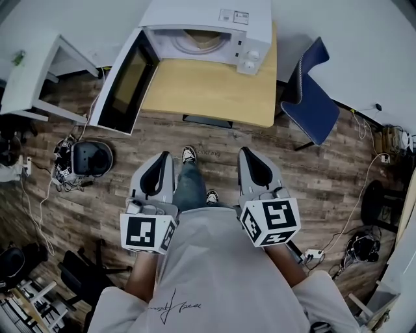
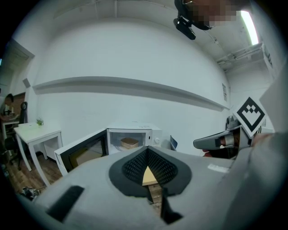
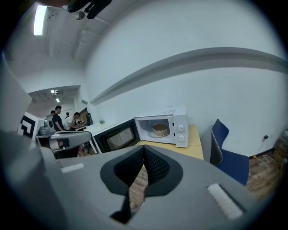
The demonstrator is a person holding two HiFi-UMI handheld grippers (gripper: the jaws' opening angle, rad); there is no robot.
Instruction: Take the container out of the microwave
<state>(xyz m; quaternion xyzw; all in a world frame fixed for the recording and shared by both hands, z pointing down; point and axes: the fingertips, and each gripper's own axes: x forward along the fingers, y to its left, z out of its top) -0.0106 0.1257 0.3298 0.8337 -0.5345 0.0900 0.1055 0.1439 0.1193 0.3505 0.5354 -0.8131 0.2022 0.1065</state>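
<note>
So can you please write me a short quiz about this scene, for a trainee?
1. True or false: the door of the microwave is shut.
2. Where is the container? A: on the floor. B: in the microwave. C: on the white desk.
3. Fill in: the chair beside the table is ____ in colour.

Key: 1 false, the door stands wide open. 2 B. 3 blue.
</note>
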